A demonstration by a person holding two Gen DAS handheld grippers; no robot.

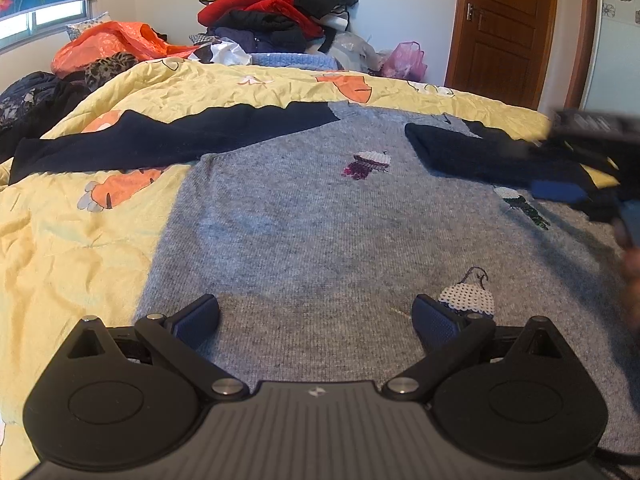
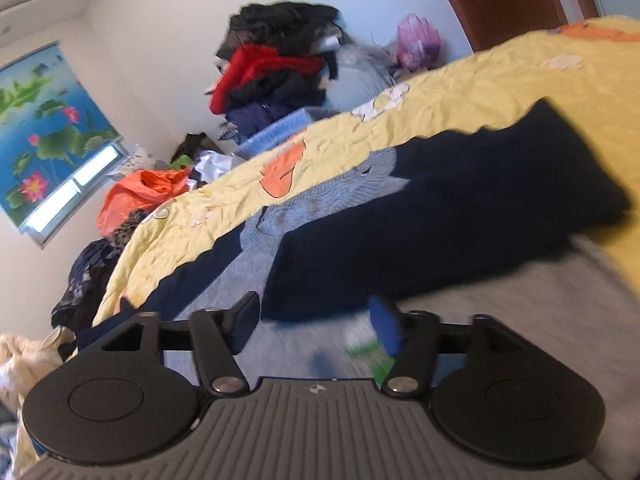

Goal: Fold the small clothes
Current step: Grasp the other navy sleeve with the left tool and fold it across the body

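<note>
1. The grey sweater point(image 1: 320, 216) lies flat on the bed's yellow quilt point(image 1: 80, 240); one navy sleeve point(image 1: 160, 140) is spread sideways and the other navy sleeve point(image 2: 460, 216) is folded across the body.
2. The left gripper point(image 1: 316, 320) hovers over the hem, jaws wide apart, holding nothing.
3. The right gripper point(image 2: 316, 324) is spread too, empty, near the folded sleeve.

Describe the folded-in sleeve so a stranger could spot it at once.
Start at the yellow quilt covering the bed, then find the grey sweater spread flat on it. The folded sleeve is navy and lies across the grey body, while the other sleeve stretches out over the quilt.
</note>
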